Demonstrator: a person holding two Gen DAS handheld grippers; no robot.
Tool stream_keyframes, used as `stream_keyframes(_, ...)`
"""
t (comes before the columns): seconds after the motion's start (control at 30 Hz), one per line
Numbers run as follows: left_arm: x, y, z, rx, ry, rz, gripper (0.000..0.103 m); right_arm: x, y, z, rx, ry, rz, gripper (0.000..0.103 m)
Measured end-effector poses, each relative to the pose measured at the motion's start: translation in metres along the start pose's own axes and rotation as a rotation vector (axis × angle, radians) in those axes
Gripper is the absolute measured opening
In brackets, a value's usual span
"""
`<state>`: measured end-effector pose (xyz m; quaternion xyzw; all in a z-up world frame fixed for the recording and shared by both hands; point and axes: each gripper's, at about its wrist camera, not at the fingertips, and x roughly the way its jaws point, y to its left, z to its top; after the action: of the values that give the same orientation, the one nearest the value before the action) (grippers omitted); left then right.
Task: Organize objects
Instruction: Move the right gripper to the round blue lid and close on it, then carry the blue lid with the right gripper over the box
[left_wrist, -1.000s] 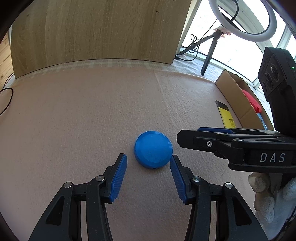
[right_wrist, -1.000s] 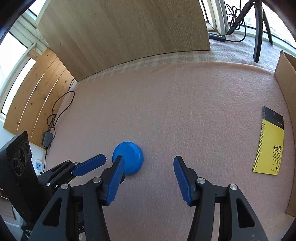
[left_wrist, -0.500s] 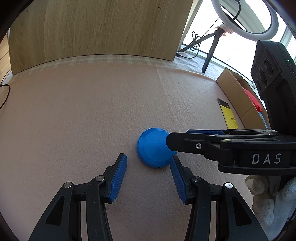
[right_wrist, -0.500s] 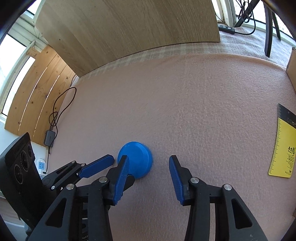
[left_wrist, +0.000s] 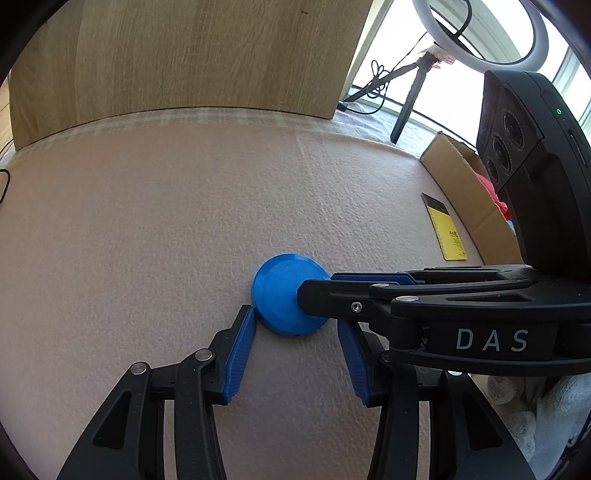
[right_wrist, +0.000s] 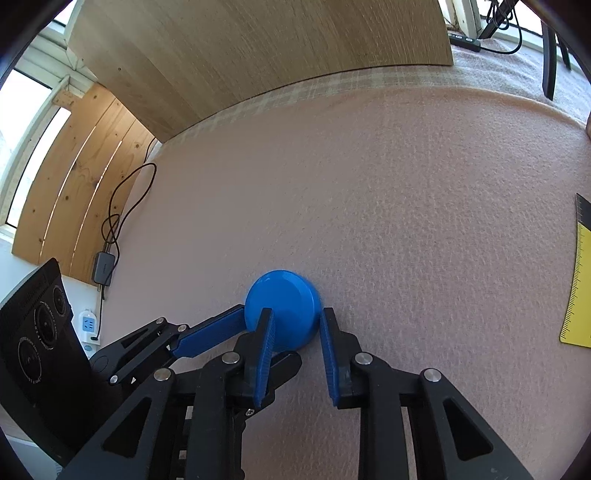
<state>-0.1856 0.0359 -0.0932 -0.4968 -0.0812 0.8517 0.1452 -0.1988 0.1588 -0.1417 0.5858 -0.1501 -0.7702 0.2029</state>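
**Now closing on the blue disc**

You are pinching the blue disc, which is lying flat on the pink felt mat. Your right gripper has just been closing, its pads now flanking the disc's near edge; whether they are truly pressing I cannot tell. Your left gripper is standing half open, empty, one pad nudging the rim. Next I judge you need a firm squeeze, then a lift toward the cardboard box. "DAS" is reading on the right tool.
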Motion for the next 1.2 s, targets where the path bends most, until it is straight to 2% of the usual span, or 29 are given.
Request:
stream_keyframes(0.27, -0.006, -0.014, -0.003, 0.002, -0.011, -0.007, 0.047, -0.008, -0.003, -0.005, -0.009, -0.013, -0.009, 0.023)
stream_keyframes(0.5, -0.018, -0.043, 0.004, 0.039, -0.049, -0.019, 0.047, -0.036, -0.011, -0.010, 0.002, -0.063, -0.003, 0.023)
stream_keyframes(0.87, -0.024, -0.126, 0.027, 0.133, -0.113, -0.075, 0.047, -0.111, -0.046, -0.021, 0.037, -0.189, -0.026, 0.023)
stream_keyframes(1.2, -0.012, -0.211, 0.038, 0.225, -0.119, -0.154, 0.047, -0.173, -0.097, -0.043, 0.101, -0.284, -0.079, 0.023)
